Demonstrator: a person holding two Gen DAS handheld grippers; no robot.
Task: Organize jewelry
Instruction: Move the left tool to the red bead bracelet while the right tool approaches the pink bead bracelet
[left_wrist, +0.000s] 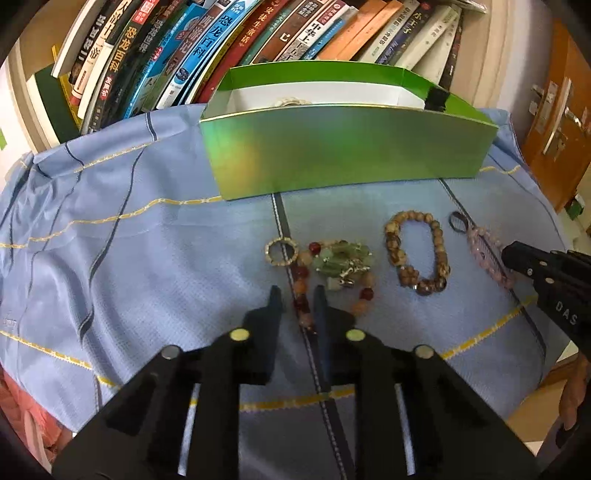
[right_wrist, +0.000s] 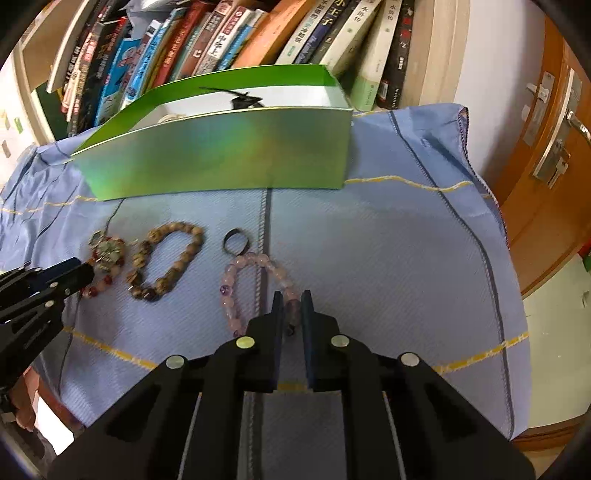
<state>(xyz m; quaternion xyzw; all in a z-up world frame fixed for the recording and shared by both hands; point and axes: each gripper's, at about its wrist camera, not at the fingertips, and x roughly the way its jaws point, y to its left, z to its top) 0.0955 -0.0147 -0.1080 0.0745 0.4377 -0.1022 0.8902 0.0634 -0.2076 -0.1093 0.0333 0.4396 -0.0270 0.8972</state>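
Red-orange bead bracelet (left_wrist: 334, 288), brown bracelet (left_wrist: 415, 253), pink bracelet (right_wrist: 255, 288) and two rings lie before the green box (left_wrist: 347, 147).

The blue cloth with yellow stripes (right_wrist: 388, 236) lies bare to the right of the pink bead bracelet (right_wrist: 236, 280), giving open room. Behind, the tall shiny green cardboard box (left_wrist: 347, 147) walls off the row of leaning books (left_wrist: 207, 48). The brown wooden bead bracelet (left_wrist: 415, 254) and small dark ring (left_wrist: 457, 222) crowd the middle.

Bookshelf (left_wrist: 258, 40) behind; blue cloth (left_wrist: 129, 240) over table; wooden door (right_wrist: 546, 147) right.
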